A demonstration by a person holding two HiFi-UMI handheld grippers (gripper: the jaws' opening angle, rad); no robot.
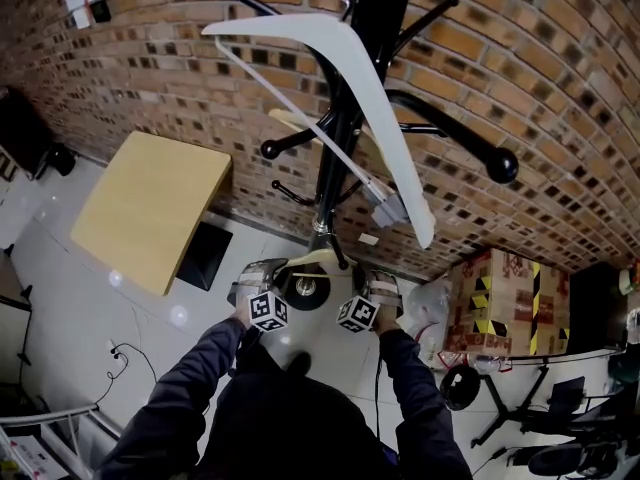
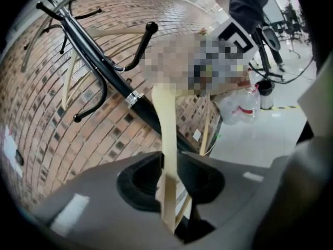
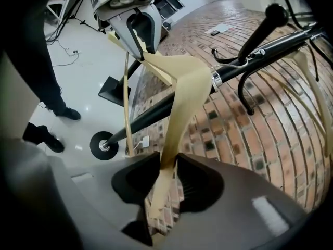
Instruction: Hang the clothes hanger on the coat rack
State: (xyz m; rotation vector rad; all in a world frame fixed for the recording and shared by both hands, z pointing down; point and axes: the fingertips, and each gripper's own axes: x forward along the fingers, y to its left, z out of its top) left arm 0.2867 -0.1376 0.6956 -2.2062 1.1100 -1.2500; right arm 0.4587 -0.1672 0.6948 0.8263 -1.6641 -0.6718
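The pale wooden clothes hanger is held low, near the foot of the tall black metal coat rack. The left tool pinches one arm of it and the right tool seems to pinch the other. Next it must go up and hook on a free black peg. A big white hanger already hangs there, in the way.
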